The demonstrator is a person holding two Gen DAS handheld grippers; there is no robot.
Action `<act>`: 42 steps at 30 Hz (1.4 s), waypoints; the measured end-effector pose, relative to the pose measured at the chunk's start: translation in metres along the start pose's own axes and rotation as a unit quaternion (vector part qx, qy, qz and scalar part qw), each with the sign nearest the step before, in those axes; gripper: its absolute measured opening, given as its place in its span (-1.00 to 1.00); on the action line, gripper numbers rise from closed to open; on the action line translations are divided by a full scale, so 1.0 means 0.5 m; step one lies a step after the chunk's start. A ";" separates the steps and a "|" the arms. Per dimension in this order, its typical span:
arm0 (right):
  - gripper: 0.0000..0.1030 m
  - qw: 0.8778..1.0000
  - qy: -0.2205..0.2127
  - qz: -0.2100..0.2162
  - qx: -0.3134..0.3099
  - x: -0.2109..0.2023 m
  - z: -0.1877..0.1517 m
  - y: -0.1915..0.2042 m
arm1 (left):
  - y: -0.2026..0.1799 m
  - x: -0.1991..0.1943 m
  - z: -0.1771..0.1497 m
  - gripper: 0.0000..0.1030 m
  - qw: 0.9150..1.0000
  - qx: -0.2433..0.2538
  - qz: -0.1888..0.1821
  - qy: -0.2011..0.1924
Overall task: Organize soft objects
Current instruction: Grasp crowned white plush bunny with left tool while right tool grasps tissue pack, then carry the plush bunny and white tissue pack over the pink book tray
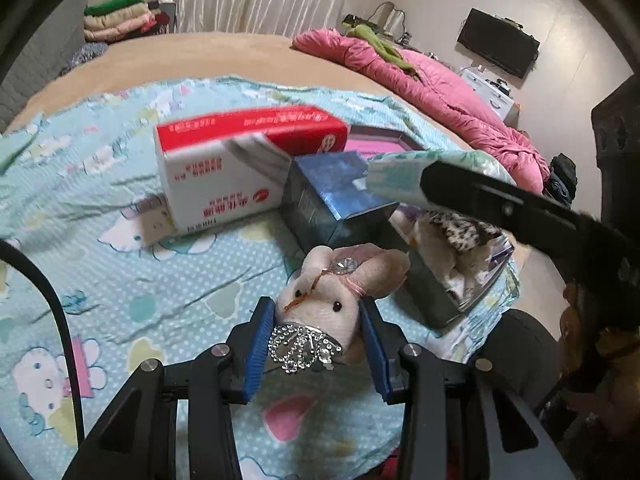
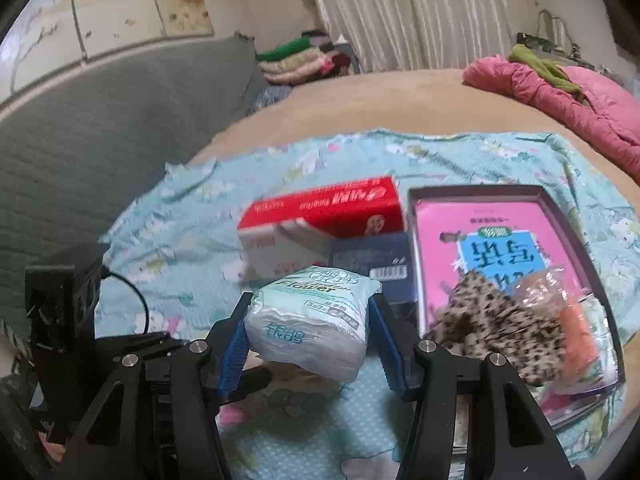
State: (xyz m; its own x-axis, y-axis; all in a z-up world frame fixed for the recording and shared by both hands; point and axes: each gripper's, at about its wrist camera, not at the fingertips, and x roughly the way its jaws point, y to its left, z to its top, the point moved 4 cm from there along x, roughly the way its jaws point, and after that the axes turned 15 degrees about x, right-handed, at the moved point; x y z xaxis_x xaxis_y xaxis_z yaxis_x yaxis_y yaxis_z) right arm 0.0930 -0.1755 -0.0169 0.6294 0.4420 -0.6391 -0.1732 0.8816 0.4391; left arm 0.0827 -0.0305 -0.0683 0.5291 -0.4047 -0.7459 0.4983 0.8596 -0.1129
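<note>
Left gripper (image 1: 316,320): clenched on the pink plush rabbit with rhinestone bow (image 1: 326,300), lower centre of its view.
Right gripper (image 2: 310,330): grasping the pale-green soft tissue pack (image 2: 310,320), lower centre, above the light-blue cartoon-print sheet (image 2: 180,232).
Tray: dark shallow box with pink liner (image 2: 480,216), right, holding a leopard-print cloth (image 2: 492,320).

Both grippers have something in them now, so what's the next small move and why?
Probably carry the tissue pack, clamped in the right gripper, over to the open box on its right and lower it in. That box already holds a leopard-print cloth, so it looks like the collecting spot. The left gripper can follow with the plush bunny.
</note>
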 end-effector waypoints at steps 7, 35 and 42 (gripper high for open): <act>0.13 0.998 -0.060 0.008 0.030 -0.084 0.048 -0.057 | -0.026 -0.065 0.046 -0.17 0.999 0.014 0.035 -0.024; 0.13 0.977 -0.182 -0.018 0.106 -0.263 0.106 -0.267 | -0.234 -0.027 0.244 -0.16 0.990 0.108 0.088 -0.028; 0.13 0.977 -0.179 -0.014 0.114 -0.261 0.106 -0.288 | -0.251 0.009 0.253 -0.16 0.990 0.109 0.085 -0.014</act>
State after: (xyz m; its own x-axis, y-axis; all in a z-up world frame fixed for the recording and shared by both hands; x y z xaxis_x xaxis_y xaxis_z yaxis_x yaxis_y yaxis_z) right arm 0.0759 -0.3687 0.0367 0.8633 0.2963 -0.4086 -0.0044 0.8140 0.5809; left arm 0.1094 -0.1795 0.0257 0.6353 -0.2704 -0.7234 0.5346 0.8299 0.1593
